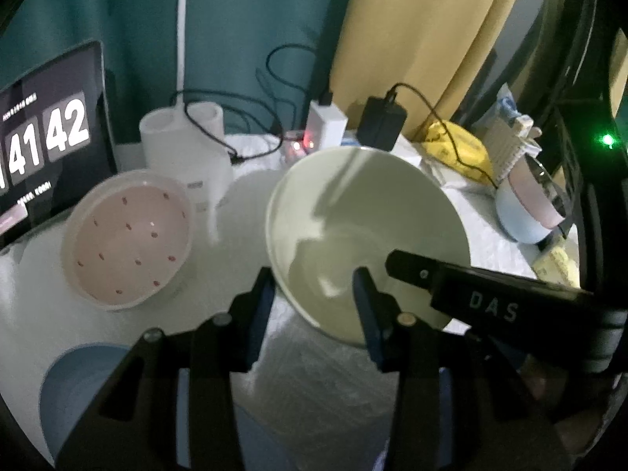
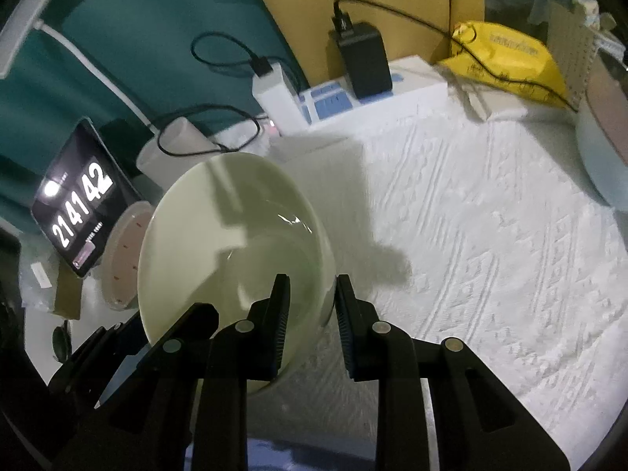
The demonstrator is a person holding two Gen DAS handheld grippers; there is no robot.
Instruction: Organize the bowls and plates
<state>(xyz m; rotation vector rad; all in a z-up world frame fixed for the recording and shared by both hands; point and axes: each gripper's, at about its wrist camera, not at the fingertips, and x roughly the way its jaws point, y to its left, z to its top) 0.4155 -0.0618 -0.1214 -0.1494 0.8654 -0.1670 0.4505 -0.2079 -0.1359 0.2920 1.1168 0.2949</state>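
Gripping opposite rims, the left gripper (image 1: 314,274) and right gripper (image 2: 310,278) pinch the pale green glazed bowl (image 1: 365,216), tilted above the white textured cloth (image 2: 490,235); far left, a pink dotted bowl (image 1: 129,239); beyond, a clock tablet (image 1: 47,137).

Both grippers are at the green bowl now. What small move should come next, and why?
Probably carry the green bowl toward the pink bowl for stacking. The left gripper and right gripper each straddle its rim, and it sits tilted, seemingly lifted already.

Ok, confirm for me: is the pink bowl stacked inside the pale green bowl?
No, the pink bowl sits apart, left of the green bowl.
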